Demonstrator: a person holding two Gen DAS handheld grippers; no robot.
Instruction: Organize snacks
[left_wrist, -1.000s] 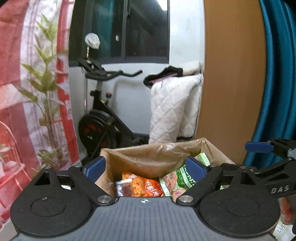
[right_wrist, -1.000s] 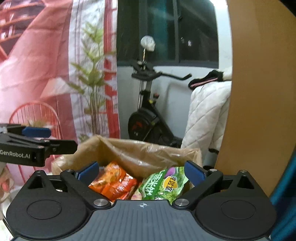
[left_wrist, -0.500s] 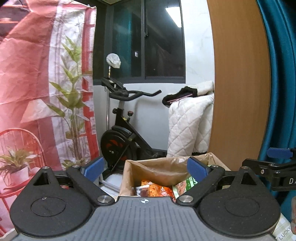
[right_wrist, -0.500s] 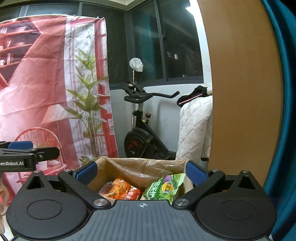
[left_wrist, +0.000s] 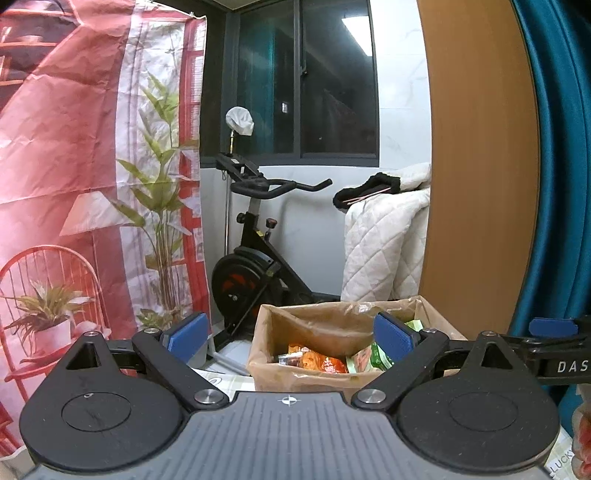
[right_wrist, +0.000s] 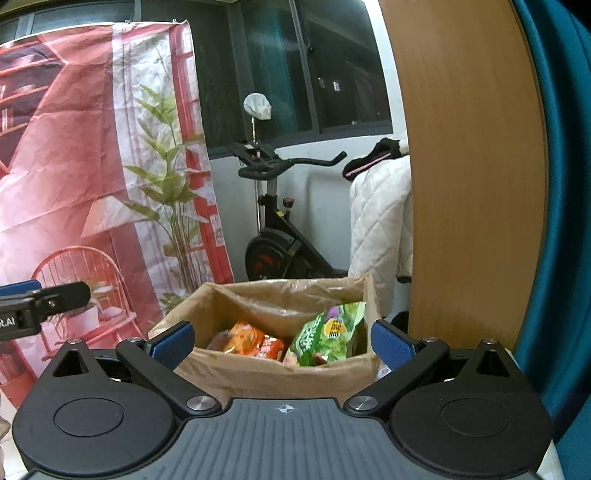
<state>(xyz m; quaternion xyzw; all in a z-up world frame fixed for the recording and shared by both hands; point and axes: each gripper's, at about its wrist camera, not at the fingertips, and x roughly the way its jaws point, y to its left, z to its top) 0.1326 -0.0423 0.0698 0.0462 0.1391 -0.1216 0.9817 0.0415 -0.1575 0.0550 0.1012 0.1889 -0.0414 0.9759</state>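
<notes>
From the left wrist view, the left gripper (left_wrist: 291, 338) has its fingers spread wide and empty, above and in front of a brown paper bag (left_wrist: 280, 376). Inside the bag lie an orange snack packet (left_wrist: 317, 362) and a green snack packet (left_wrist: 373, 356). The right gripper (left_wrist: 554, 328) shows at the right edge.

From the right wrist view, the right gripper (right_wrist: 282, 341) likewise holds its fingers wide apart, gripping nothing, before the paper bag (right_wrist: 273, 376). The green snack packet (right_wrist: 325, 336) leans beside the orange snack packet (right_wrist: 251, 341). An exercise bike (right_wrist: 277, 236) stands behind.

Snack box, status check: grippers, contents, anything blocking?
Left gripper open, empty. Right gripper open, empty. Snack box holds orange packet, green packet. Nothing blocking.
</notes>
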